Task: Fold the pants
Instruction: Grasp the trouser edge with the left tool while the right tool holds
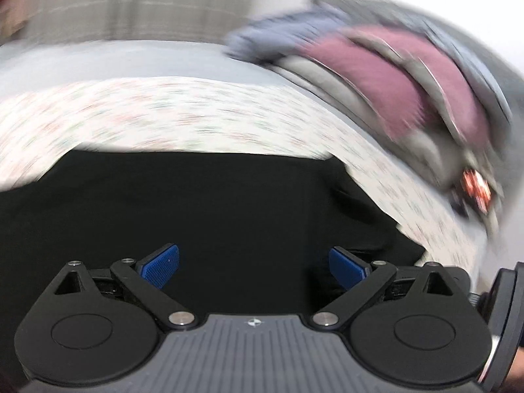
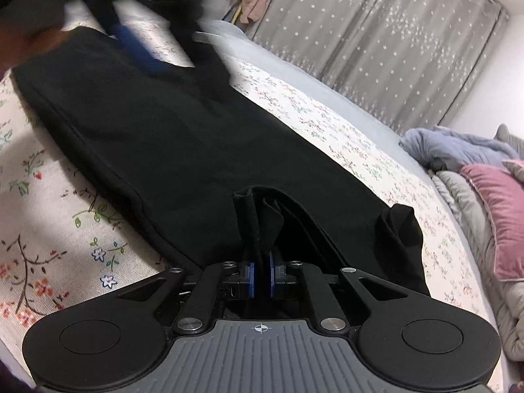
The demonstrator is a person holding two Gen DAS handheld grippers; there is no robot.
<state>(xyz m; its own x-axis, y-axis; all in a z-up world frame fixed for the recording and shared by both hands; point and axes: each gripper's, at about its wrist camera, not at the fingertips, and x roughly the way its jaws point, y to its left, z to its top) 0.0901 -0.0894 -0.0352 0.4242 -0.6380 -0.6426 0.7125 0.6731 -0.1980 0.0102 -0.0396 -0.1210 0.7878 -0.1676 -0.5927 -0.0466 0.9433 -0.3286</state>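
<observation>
Black pants [image 2: 170, 137] lie stretched over a floral bedspread [image 2: 49, 203], running from the upper left down to my right gripper [image 2: 261, 273]. That gripper is shut on a bunched fold of the pants' near end, with cloth pinched between its blue pads [image 2: 251, 275]. In the left wrist view the pants [image 1: 213, 209] fill the lower middle, and my left gripper [image 1: 253, 267] hovers over them, open, with nothing between its blue pads [image 1: 160, 267]. The left gripper [image 2: 137, 49] shows as a blurred dark shape with a blue pad over the pants' far end in the right wrist view.
Along the bed's right side sits a pile of bedding with a pink pillow [image 2: 504, 216] and a blue-grey blanket [image 2: 452, 149]. Grey star-patterned curtains [image 2: 376, 39] hang behind the bed. A grey sheet [image 1: 131, 59] borders the floral spread [image 1: 163, 114].
</observation>
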